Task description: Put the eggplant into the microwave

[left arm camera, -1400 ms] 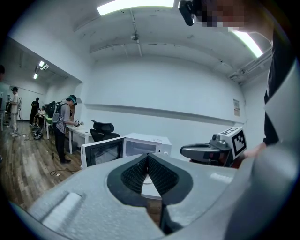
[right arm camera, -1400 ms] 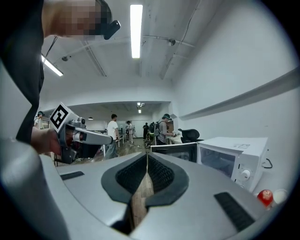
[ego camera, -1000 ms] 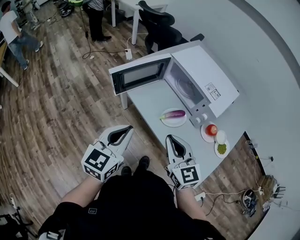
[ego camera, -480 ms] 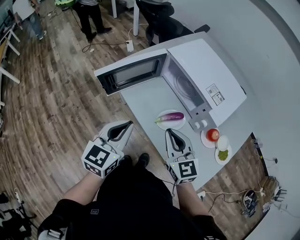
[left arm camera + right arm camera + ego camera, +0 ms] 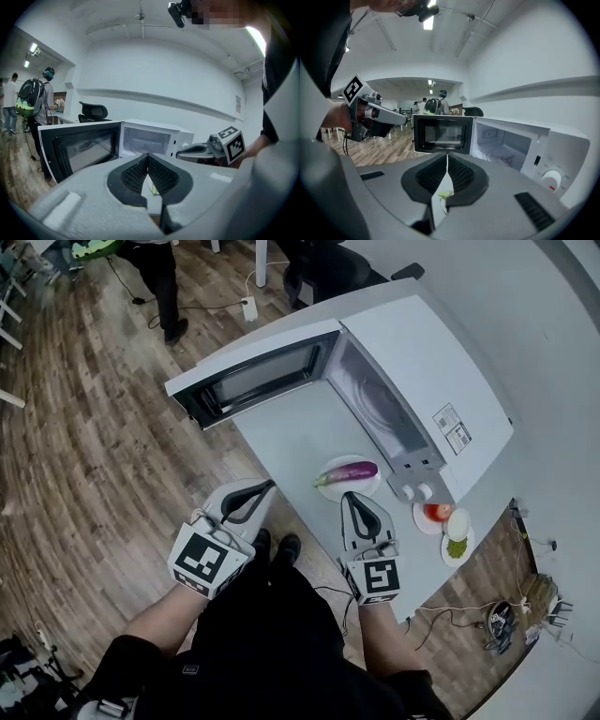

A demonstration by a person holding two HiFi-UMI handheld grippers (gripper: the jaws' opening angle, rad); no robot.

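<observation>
A purple eggplant (image 5: pixel 349 472) with a green stem lies on a white plate (image 5: pixel 331 488) on the grey table, just in front of the white microwave (image 5: pixel 427 362). The microwave's door (image 5: pixel 246 379) stands swung wide open to the left, and its cavity (image 5: pixel 506 145) is empty. My right gripper (image 5: pixel 352 497) is shut with nothing in it, its tips just short of the plate. My left gripper (image 5: pixel 266 487) is also shut and empty, off the table's near-left edge above the floor. In the right gripper view a bit of the green stem (image 5: pixel 445 193) shows through the gap below the jaws.
Small plates with a red tomato (image 5: pixel 435 512), a white thing (image 5: pixel 457 523) and green bits (image 5: pixel 457 547) sit at the table's right end beside the microwave's dials (image 5: pixel 417 490). A person (image 5: pixel 155 268) stands on the wood floor beyond. Cables lie on the floor (image 5: pixel 497 620) at lower right.
Both grippers have moved forward toward the table and the plate, and they stay shut. The view has closed in on the microwave, and the eggplant has not moved.
</observation>
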